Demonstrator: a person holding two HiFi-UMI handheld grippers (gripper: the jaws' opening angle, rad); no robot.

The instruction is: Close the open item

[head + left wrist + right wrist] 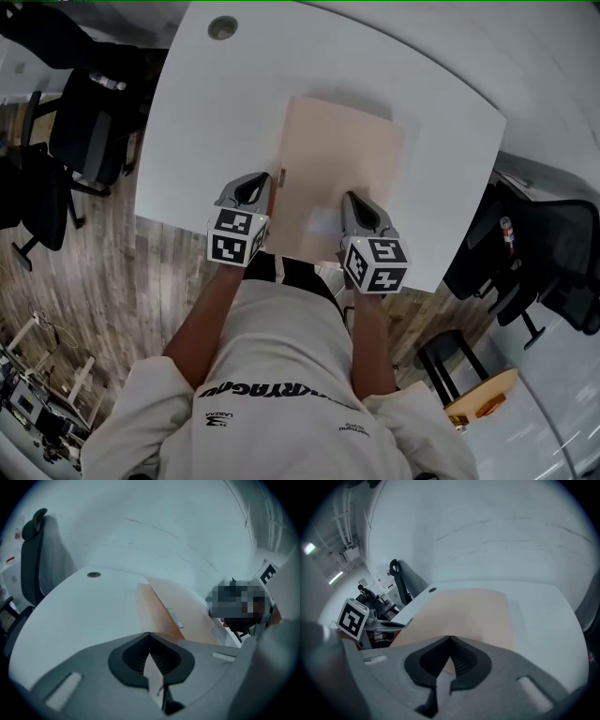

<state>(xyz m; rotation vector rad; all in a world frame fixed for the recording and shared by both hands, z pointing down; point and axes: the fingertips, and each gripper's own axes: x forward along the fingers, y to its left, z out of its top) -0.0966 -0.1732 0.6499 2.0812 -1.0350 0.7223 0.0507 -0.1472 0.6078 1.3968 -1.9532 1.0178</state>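
A beige folder (342,159) lies flat on the white table (202,122), its cover down and a small label (281,176) on its left spine edge. My left gripper (265,178) is shut, its tips at the folder's near left edge beside the label. My right gripper (349,199) is also shut and rests over the folder's near edge, right of the middle. In the left gripper view the shut gripper (150,633) points along the folder's orange spine side (159,609). The right gripper view has the shut gripper (450,638) over the folder's beige cover (468,613). Neither gripper visibly holds anything.
A round cable grommet (222,27) sits at the table's far left. Black office chairs stand to the left (84,131) and right (553,262) of the table, and a stool (450,352) is near its right front. The person's torso is against the near edge.
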